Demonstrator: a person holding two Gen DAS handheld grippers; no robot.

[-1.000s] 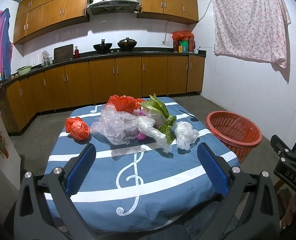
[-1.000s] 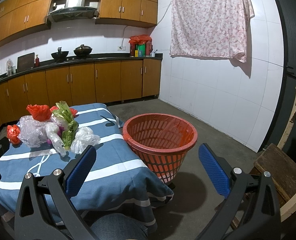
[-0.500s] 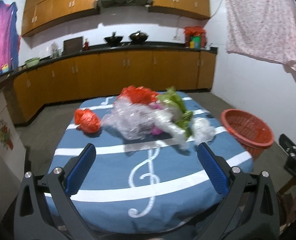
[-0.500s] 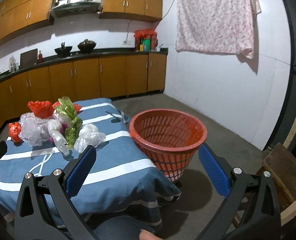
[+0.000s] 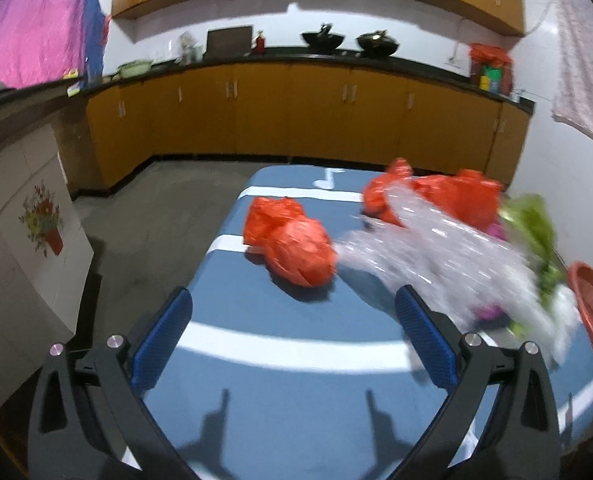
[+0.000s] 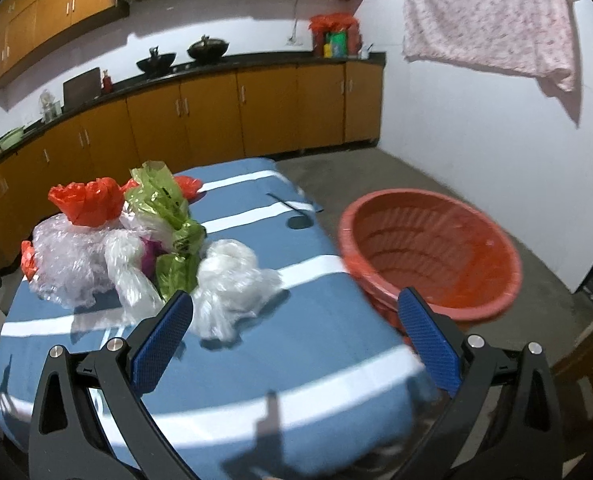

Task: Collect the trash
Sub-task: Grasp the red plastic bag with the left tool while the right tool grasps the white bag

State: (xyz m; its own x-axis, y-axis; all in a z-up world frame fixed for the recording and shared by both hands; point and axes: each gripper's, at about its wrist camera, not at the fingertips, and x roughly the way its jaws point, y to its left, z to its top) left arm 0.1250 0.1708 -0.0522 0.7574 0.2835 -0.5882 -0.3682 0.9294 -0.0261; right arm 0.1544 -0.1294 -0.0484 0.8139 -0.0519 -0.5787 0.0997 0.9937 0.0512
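Observation:
A crumpled red bag (image 5: 292,248) lies on the blue striped tablecloth (image 5: 296,392), just ahead of my open, empty left gripper (image 5: 294,320). Right of it sits a pile: clear bubble wrap (image 5: 436,260), a second red bag (image 5: 456,196) and green plastic (image 5: 532,220). In the right wrist view the pile shows the bubble wrap (image 6: 72,260), a red bag (image 6: 88,200), green plastic (image 6: 164,208) and a white bag (image 6: 228,280). My right gripper (image 6: 296,328) is open and empty, above the table edge (image 6: 336,400) between the white bag and the red basket (image 6: 432,256).
The red basket stands on the floor by the table's right side; its rim shows in the left wrist view (image 5: 592,304). Brown kitchen cabinets (image 5: 296,120) line the far wall. A white tiled unit (image 5: 20,240) stands left of the table. A wooden stool (image 6: 584,364) sits at right.
Both grippers have moved forward and down over the table. The left view has swung left toward the single red bag; the right view has closed in on the white bag and basket.

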